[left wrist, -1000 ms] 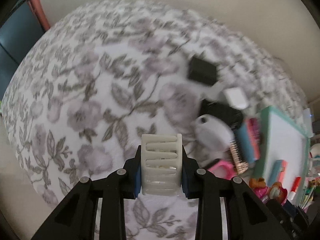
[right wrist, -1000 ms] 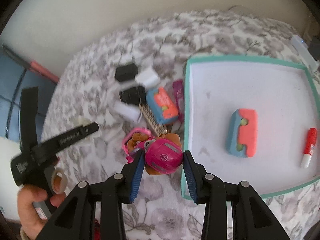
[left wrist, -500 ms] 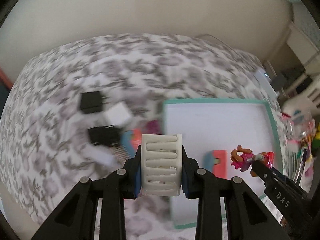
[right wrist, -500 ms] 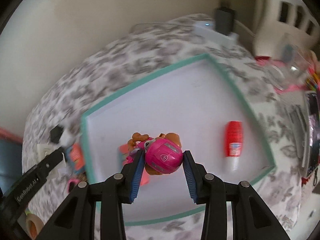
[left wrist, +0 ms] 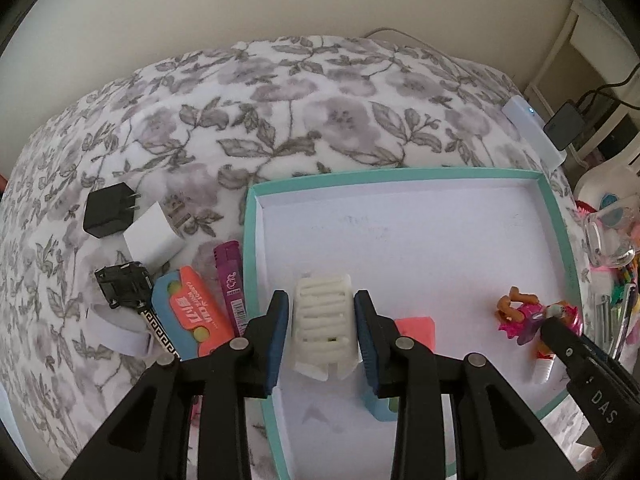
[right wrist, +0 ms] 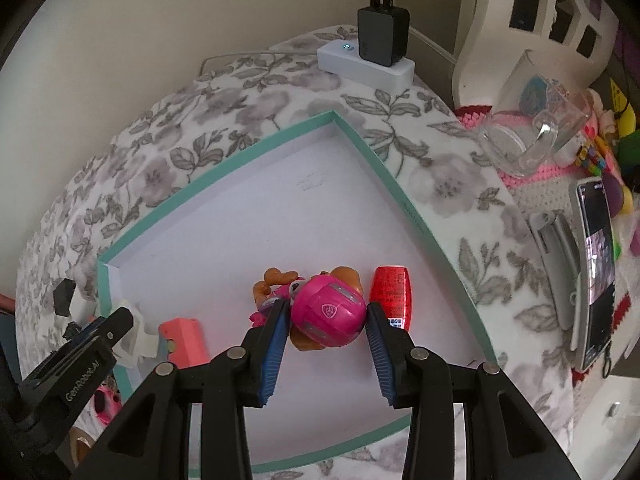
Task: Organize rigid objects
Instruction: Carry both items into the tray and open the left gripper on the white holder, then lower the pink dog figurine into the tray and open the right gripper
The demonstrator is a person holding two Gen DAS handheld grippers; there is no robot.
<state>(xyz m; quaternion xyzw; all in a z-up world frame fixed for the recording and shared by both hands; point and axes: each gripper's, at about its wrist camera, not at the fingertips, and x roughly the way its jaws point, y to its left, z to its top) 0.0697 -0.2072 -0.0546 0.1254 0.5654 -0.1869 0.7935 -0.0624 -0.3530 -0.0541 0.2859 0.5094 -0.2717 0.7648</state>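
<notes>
A white slatted clip stands between the pads of my left gripper, low over the white floor of the teal-rimmed tray. The left jaws are opening and a thin gap shows beside the clip. My right gripper is shut on a pink-helmeted toy pup, low over the tray's right part. A coral-and-blue eraser and a red-capped glue stick lie in the tray.
Left of the tray on the flowered cloth lie a black charger, a white charger, a black plug, a coral-and-blue block and a purple tube. A power strip, glass mug and phone stand right of it.
Both grippers carried their objects from over the cloth to over the tray and came lower. The left pads now stand slightly wider around the white clip.
</notes>
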